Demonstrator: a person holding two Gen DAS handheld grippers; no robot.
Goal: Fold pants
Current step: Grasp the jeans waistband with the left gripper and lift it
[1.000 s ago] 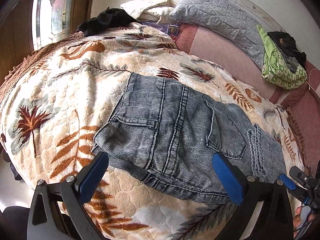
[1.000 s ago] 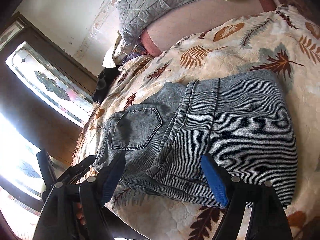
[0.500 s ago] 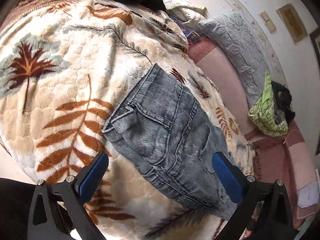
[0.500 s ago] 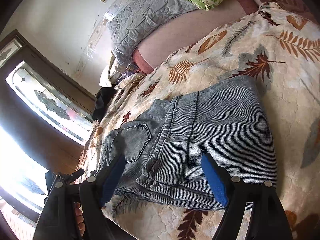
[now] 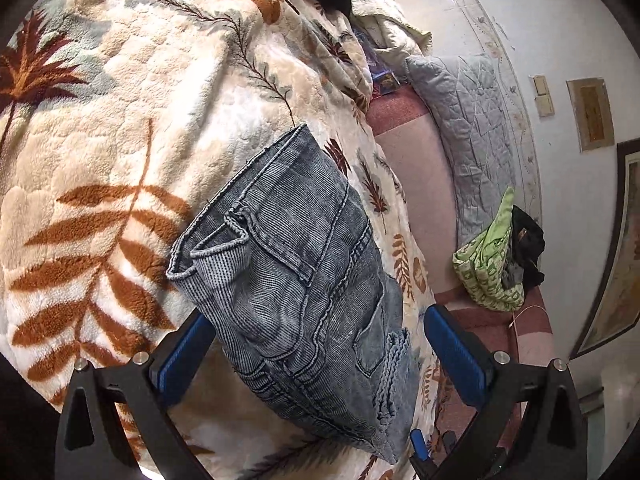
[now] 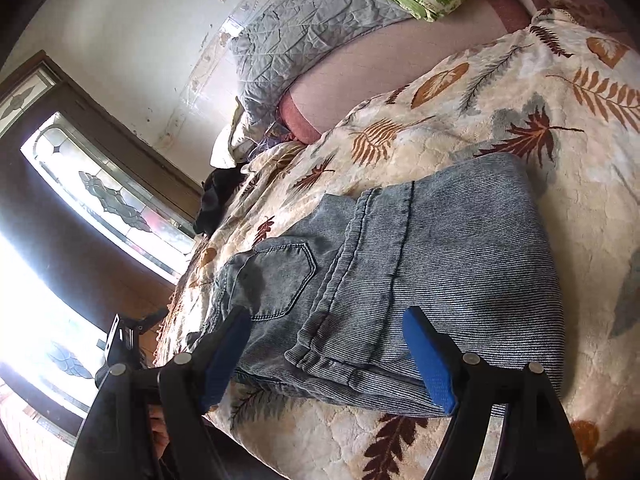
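Note:
Grey-blue denim pants [image 5: 304, 288] lie folded into a compact stack on the leaf-print blanket [image 5: 100, 128]; they also show in the right wrist view [image 6: 440, 264], back pocket and waistband up. My left gripper [image 5: 316, 356] is open, its blue pads either side of the stack's near end, holding nothing. My right gripper [image 6: 332, 356] is open over the stack's near edge, empty. The left gripper [image 6: 128, 340] shows at the left of the right wrist view.
A grey quilted pillow [image 5: 468, 128], a green patterned cloth [image 5: 488, 264] and dark clothes [image 5: 528, 240] lie along the pink bed edge by the wall. A black garment [image 6: 218, 200] lies at the blanket's far end near the window [image 6: 104, 200].
The left wrist view has swung and rolled, so the pants now run diagonally. Both grippers stay open. The right gripper has pulled back slightly; the stack has not moved.

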